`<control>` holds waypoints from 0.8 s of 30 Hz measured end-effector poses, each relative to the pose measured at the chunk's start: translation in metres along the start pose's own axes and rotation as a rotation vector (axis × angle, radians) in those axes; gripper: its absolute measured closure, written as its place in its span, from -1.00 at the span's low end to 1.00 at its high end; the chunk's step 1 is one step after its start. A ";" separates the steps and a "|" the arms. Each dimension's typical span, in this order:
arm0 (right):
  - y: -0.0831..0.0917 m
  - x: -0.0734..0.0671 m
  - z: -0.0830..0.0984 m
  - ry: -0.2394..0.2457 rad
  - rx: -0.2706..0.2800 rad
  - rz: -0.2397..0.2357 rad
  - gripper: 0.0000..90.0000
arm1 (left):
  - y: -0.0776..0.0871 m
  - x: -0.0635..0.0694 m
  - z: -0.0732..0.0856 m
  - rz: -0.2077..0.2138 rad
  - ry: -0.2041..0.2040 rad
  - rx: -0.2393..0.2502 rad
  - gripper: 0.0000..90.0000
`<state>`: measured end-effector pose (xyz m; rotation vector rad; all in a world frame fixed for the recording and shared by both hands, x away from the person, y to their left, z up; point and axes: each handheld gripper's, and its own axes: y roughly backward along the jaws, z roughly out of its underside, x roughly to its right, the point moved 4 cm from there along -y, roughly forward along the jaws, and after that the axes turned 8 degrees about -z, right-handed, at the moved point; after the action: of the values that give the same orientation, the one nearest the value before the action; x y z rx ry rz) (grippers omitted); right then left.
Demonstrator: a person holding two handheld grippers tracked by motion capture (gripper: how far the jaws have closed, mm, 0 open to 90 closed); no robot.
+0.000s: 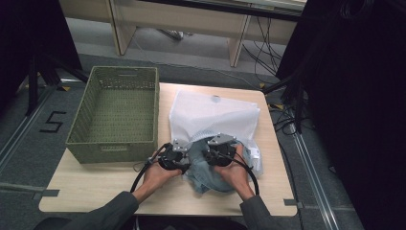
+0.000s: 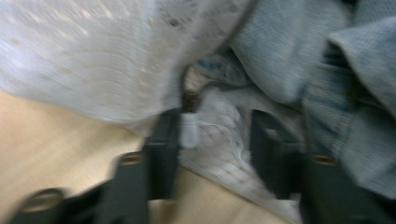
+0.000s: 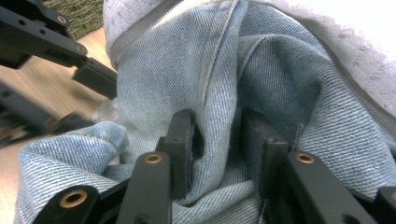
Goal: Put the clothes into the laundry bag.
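Observation:
A white mesh laundry bag (image 1: 210,115) lies on the wooden table (image 1: 95,182), with blue jeans (image 1: 206,178) bunched at its near opening. My left gripper (image 1: 183,160) is at the opening's left side. In the left gripper view its jaws (image 2: 215,126) stand apart astride the bag's mesh edge (image 2: 219,140), and the zipper pull (image 2: 189,130) is by one jaw. My right gripper (image 1: 215,155) is over the jeans. Its jaws (image 3: 217,126) straddle a fold of denim (image 3: 177,60), with a dark gap beside one pad.
A green woven basket (image 1: 155,110) stands empty at the table's left, close beside the bag. Bare wood lies in front of it. The left gripper's black fingers (image 3: 93,74) are near the jeans in the right gripper view. Cables and dark stands ring the table.

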<state>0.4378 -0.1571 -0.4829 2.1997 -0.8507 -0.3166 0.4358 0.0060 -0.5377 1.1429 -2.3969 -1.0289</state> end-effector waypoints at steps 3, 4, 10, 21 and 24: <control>0.001 -0.001 0.000 0.016 0.002 0.006 0.64 | 0.001 0.002 0.002 0.018 0.001 0.008 0.69; 0.003 -0.002 0.000 0.024 -0.002 0.005 0.70 | 0.002 0.003 0.003 0.011 -0.004 0.010 0.71; 0.009 -0.007 -0.003 0.074 -0.032 0.051 0.88 | 0.015 0.012 0.015 0.009 -0.069 0.007 0.85; -0.005 0.033 -0.037 -0.042 0.163 0.210 0.89 | 0.022 0.020 0.021 0.017 -0.115 0.008 0.88; -0.010 0.036 -0.034 -0.021 0.139 0.177 0.79 | 0.023 0.020 0.022 0.028 -0.130 0.003 0.88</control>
<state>0.4854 -0.1566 -0.4652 2.2311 -1.0998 -0.2004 0.3985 0.0111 -0.5372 1.0713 -2.5069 -1.1226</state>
